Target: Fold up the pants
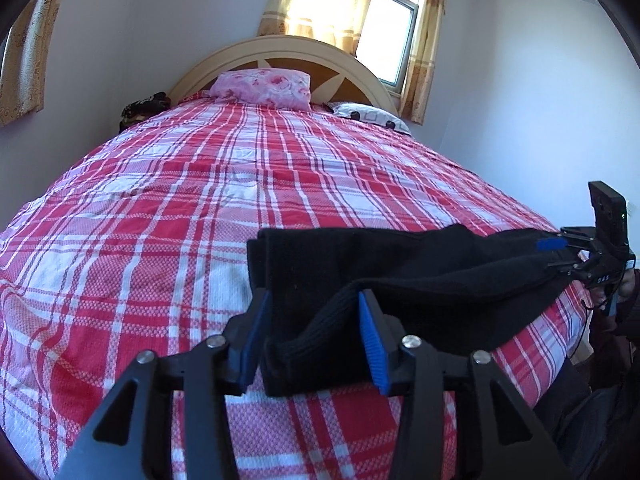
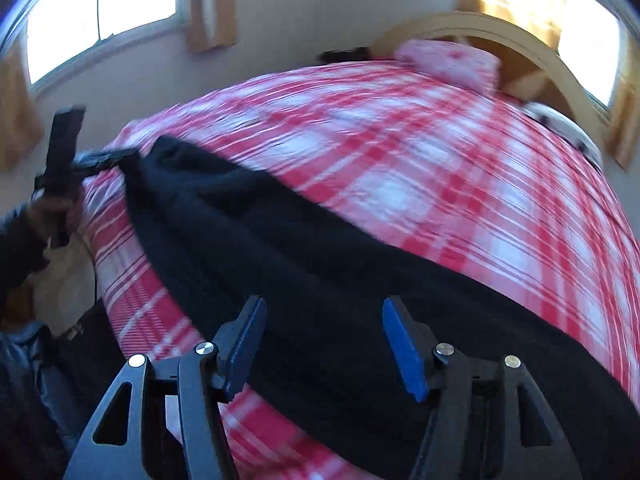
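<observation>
Pants: the black knit fabric pants lie along the near edge of the bed, folded lengthwise into a long band that runs from one gripper to the other; one end is bunched and ribbed.

Bed: the red, pink and white plaid bedspread covers the whole mattress, and the pants rest directly on it.

Left gripper: the black two-finger left gripper with blue pads has its jaws partly apart, with the bunched ribbed end of the pants sitting between the pads; the cloth touches the right-hand blue pad, and whether it is truly pinched I cannot tell.

Right gripper: the black right gripper with blue pads stands wide open above the dark band of pants, its fingers apart with cloth showing beneath and between them; it has hold of nothing that I can see. This view is smeared with blur.

Far view of the right gripper: from the left wrist camera it shows at the other end of the pants, right at the cloth's tip.

Head of bed: a pink floral pillow leans on the cream arched wooden headboard.

Window: yellow patterned curtains hang beside bright glass.
</observation>
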A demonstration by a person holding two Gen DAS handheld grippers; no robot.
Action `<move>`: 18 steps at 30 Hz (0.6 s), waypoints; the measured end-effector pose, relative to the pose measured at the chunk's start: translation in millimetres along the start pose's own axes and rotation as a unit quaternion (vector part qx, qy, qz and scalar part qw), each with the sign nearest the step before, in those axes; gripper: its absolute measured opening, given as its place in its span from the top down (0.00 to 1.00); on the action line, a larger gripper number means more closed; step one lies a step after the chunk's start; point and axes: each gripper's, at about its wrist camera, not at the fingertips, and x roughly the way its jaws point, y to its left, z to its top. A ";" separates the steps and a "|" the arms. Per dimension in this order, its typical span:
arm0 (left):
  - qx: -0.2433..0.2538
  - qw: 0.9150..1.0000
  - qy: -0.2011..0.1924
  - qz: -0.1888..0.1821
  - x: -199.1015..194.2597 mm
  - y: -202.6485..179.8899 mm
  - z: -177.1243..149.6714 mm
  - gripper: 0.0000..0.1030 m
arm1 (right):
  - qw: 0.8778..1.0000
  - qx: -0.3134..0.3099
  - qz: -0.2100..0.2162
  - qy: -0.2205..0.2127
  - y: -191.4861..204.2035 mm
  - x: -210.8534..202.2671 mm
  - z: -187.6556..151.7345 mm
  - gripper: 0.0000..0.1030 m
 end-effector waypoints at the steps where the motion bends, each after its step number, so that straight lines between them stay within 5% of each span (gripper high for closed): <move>1: 0.001 1.000 0.001 -0.002 -1.7 -0.3 -1.1 0.55 | 1.000 -0.014 0.001 0.002 11.1 7.9 1.9 0.39; 10: -0.003 1.000 0.008 -0.011 -13.6 -9.2 -13.3 0.54 | 0.996 -0.080 -0.001 0.030 46.7 43.5 3.7 0.40; 12: -0.005 1.000 0.012 -0.007 -7.5 -8.3 -12.9 0.54 | 0.996 -0.081 -0.004 0.035 48.7 48.6 3.3 0.47; 15: -0.014 1.000 0.009 0.005 -2.7 -4.1 -10.3 0.60 | 0.995 -0.091 -0.009 0.046 51.2 52.8 1.8 0.68; 17: -0.010 1.000 0.004 0.007 -3.5 -4.1 -6.0 0.65 | 0.995 -0.092 -0.003 0.048 52.0 50.6 2.4 0.91; 18: -0.005 1.000 0.002 0.010 -4.1 -5.1 -4.3 0.66 | 0.995 -0.093 -0.001 0.045 52.3 48.2 3.2 0.93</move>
